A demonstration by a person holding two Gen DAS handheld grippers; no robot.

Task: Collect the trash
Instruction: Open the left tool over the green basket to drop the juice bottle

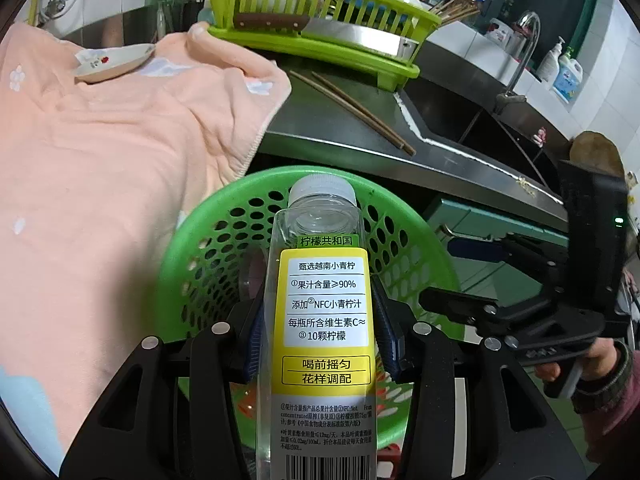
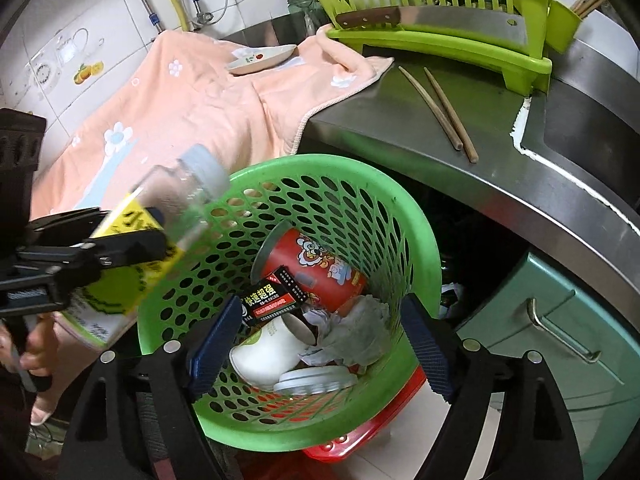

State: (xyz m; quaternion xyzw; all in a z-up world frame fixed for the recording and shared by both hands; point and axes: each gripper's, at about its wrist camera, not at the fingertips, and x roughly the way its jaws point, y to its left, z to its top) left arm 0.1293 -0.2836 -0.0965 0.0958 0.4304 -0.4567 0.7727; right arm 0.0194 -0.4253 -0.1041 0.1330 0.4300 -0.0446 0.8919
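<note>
Left gripper (image 1: 320,320) is clamped on the empty juice bottle (image 1: 325,300), cap tilted over the green basket (image 2: 360,184) rim, looks ready to drop. Right gripper (image 2: 320,344) hangs spread wide and empty above the basket's trash

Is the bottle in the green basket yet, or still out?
Still out. The left tongs hold the bottle over the green basket's rim, above the trash inside.

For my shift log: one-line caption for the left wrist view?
Left gripper holds a clear juice bottle over the green basket beside the steel counter.
</note>
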